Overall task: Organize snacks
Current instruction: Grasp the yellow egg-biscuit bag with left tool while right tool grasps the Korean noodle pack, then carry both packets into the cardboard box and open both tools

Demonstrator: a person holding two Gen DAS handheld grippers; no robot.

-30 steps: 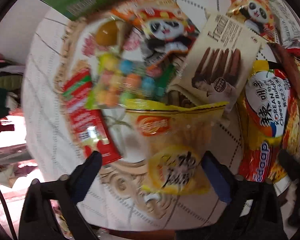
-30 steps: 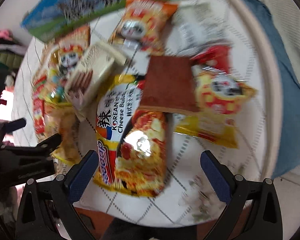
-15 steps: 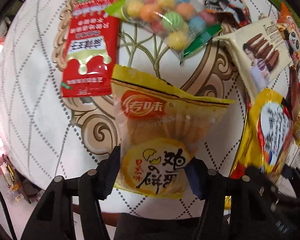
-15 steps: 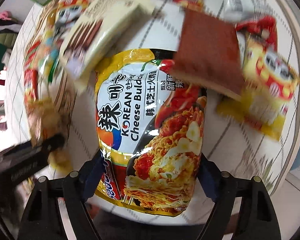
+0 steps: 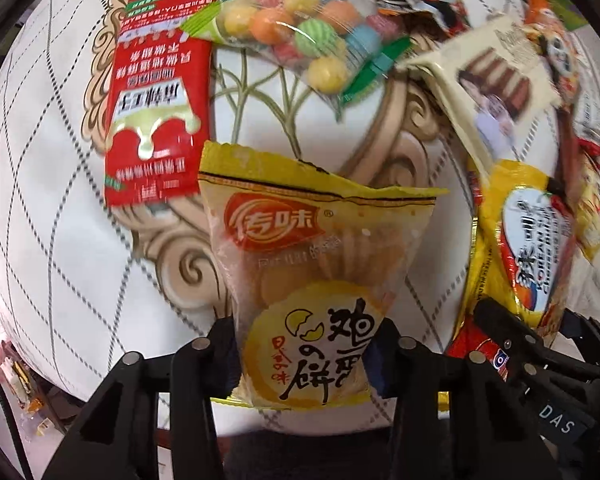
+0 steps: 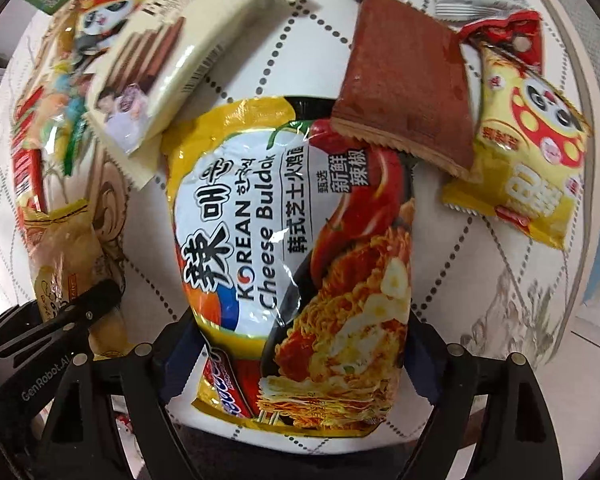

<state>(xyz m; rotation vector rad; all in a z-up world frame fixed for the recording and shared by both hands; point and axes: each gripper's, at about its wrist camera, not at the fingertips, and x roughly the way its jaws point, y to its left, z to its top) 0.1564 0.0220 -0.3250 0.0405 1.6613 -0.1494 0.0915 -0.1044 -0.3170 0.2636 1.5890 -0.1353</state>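
"Korean Cheese Buldak" noodle packet [image 6: 296,248]

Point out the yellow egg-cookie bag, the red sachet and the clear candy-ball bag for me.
Yellow egg-cookie bag [image 5: 300,280]: left wrist view, clear middle showing cookies.
Red sachet [image 5: 156,92]: left wrist view, printed red centre.
Clear candy-ball bag [image 5: 300,36]: left wrist view, on the coloured balls.

Snack packets crowd a white quilted tabletop [image 5: 40,200]: a yellow biscuit pack [image 5: 312,292] lies near the edge, a red sachet [image 5: 160,92] and bag of coloured candy balls [image 5: 300,32] beyond it; a yellow Korean Cheese Buldak noodle packet [image 6: 296,264] apparently sits under a brown wafer pack [image 6: 408,92].
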